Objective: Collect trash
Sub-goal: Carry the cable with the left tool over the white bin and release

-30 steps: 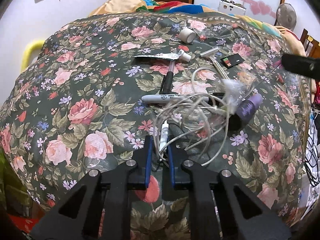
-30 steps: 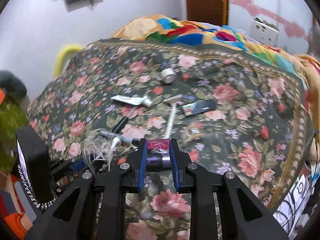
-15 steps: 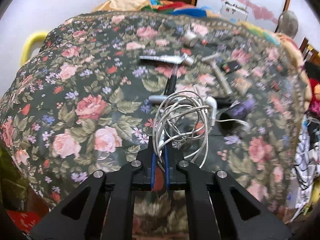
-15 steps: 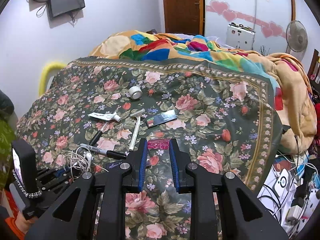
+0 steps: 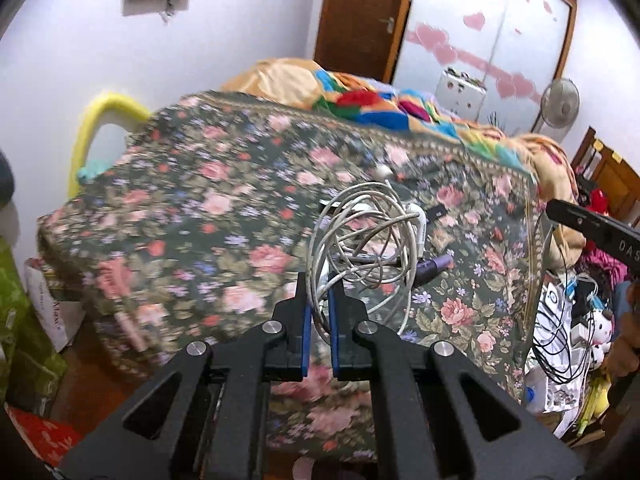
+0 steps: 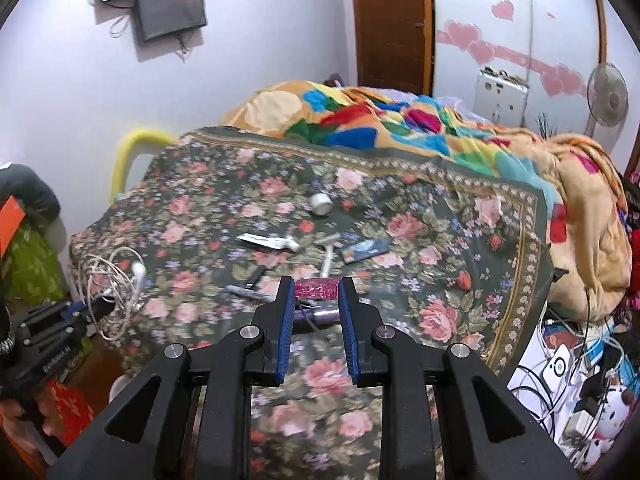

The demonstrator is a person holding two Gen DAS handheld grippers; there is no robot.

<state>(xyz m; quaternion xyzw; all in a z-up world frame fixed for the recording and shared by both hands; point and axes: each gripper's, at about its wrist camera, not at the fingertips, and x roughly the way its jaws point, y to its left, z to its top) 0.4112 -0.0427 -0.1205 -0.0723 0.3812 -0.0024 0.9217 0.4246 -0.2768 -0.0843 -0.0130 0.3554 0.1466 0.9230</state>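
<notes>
My left gripper [image 5: 318,292] is shut on a tangle of white earphone cable [image 5: 368,236] and holds it in the air above the near edge of the floral bedspread [image 5: 208,216]. The tangle also shows in the right wrist view [image 6: 116,280], at the far left. My right gripper [image 6: 317,294] is shut on a pink glittery piece [image 6: 318,287], held between its tips above the bed. Left on the bedspread are a purple tube [image 6: 320,314], a marker [image 6: 244,292], a razor [image 6: 328,258], a squeezed tube [image 6: 268,242], a tape roll [image 6: 321,203] and a dark card [image 6: 366,250].
A colourful blanket [image 6: 360,120] is heaped at the back of the bed. Cables, chargers and toys [image 6: 572,376] lie on the floor to the right. A yellow bed rail [image 6: 132,152] and green fabric [image 6: 32,268] are at the left. A standing fan [image 6: 606,92] is back right.
My left gripper closed on the earphone tangle and lifted it off the bedspread. Both grippers pulled up and back from the bed, the right one still holding the pink piece.
</notes>
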